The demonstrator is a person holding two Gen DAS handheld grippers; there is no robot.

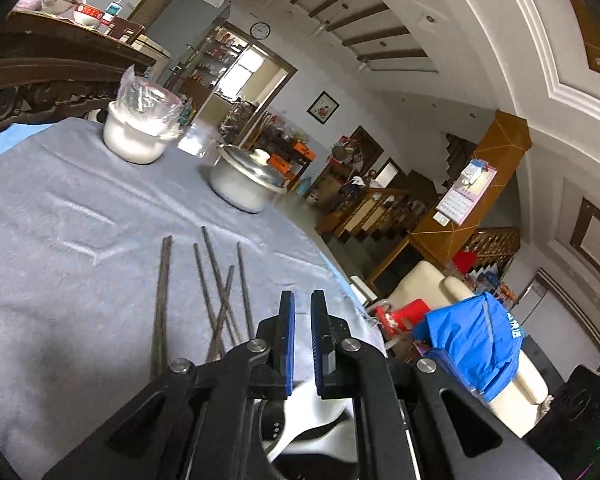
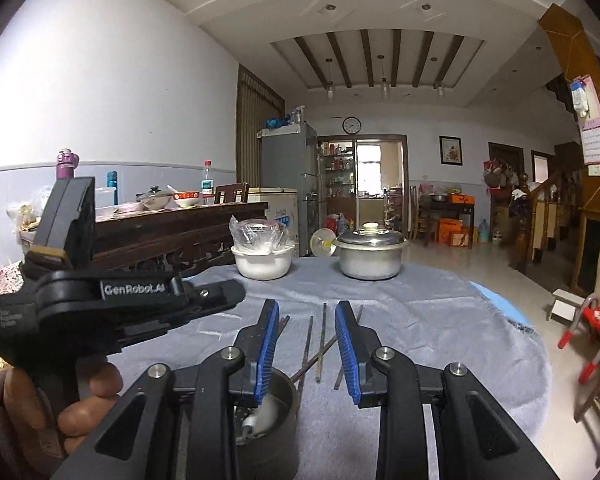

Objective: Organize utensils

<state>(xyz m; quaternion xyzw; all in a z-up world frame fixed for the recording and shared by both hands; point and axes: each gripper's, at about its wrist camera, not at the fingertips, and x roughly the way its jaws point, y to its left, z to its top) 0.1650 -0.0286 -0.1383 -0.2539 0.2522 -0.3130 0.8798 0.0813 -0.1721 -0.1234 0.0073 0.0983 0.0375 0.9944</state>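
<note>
While the chopsticks (image 1: 220,296) lie loose and partly crossed on the grey tablecloth (image 1: 60,208), you have both grippers poised at their near ends. In the left wrist view they fan out just left of your left gripper (image 1: 302,300), whose blue pads sit nearly together with only a thin gap and nothing between them. From the right wrist view the same sticks show between and beyond the tips of your right gripper (image 2: 307,310), its jaws standing moderately apart and empty. Directly under its left finger stands a round metal holder (image 2: 276,404) with a white-handled utensil (image 2: 262,410) resting inside. Your left hand (image 2: 76,396) grips the other tool's handle at the left of that view. Farther back on the cloth sit a white bowl (image 2: 263,264) with a clear plastic bag (image 2: 258,234) in it, and beside it, apart, a lidded metal pot (image 2: 370,252). Behind the table runs a dark carved wooden bench (image 2: 172,236), and a red stool (image 2: 596,320) stands off right.
</note>
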